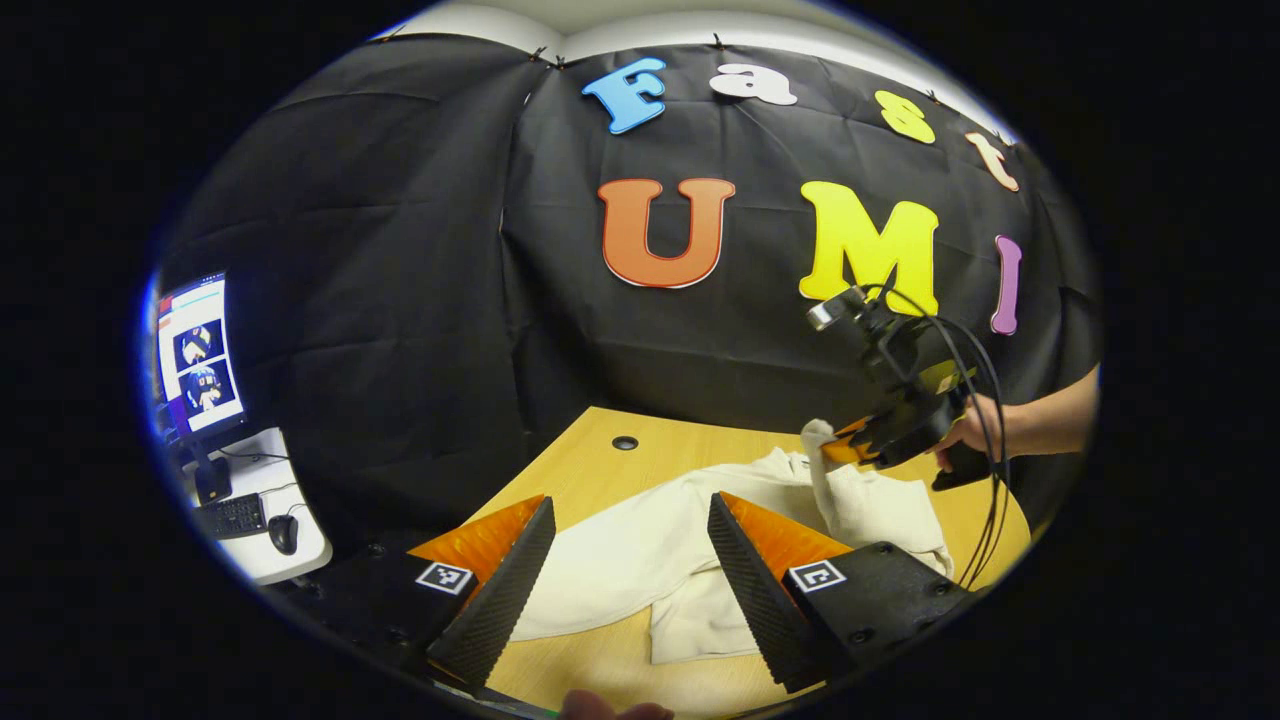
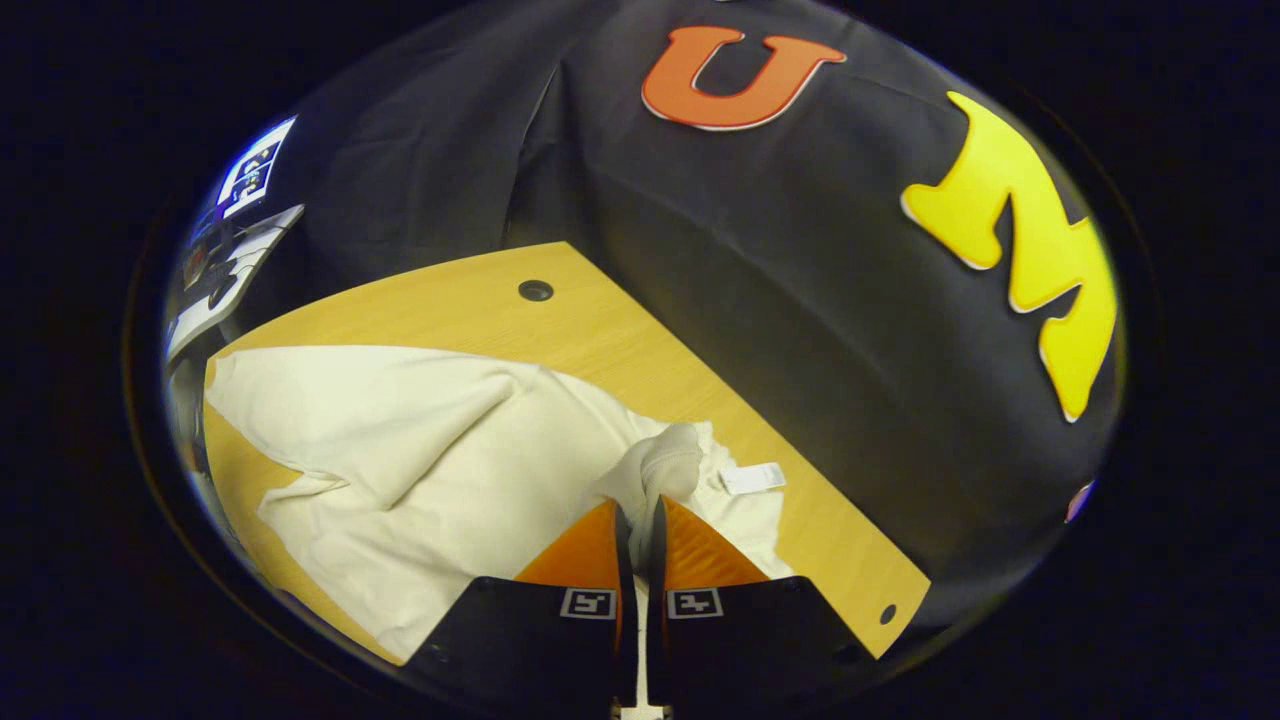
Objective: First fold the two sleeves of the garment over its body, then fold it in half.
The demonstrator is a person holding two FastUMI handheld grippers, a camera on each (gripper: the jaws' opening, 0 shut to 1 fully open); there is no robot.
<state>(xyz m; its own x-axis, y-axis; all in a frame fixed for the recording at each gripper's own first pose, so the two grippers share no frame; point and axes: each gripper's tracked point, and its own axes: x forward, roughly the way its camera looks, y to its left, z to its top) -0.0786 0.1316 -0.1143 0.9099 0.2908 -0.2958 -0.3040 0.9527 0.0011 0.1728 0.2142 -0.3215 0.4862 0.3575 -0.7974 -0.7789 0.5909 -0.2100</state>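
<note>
In the left gripper view, a monitor (image 1: pixel 198 352), keyboard (image 1: pixel 230 515) and mouse (image 1: pixel 283 533) sit on a side table at far left. Next comes the left gripper (image 1: pixel 630 560), spread wide and holding nothing, poised over the near edge of the garment (image 1: pixel 640 545), which lies on the desk (image 1: pixel 590 445). Farther right, the right gripper (image 1: pixel 835 445), held by a hand (image 1: pixel 965 432), is pinching a sleeve (image 1: pixel 822 470) and has it raised off the cloth. The right gripper view confirms the jaws pressed together on the sleeve end (image 2: pixel 665 465). The task looks early: this sleeve is mid-fold, not laid down; whether the other sleeve is folded I cannot tell; the halving remains.
</note>
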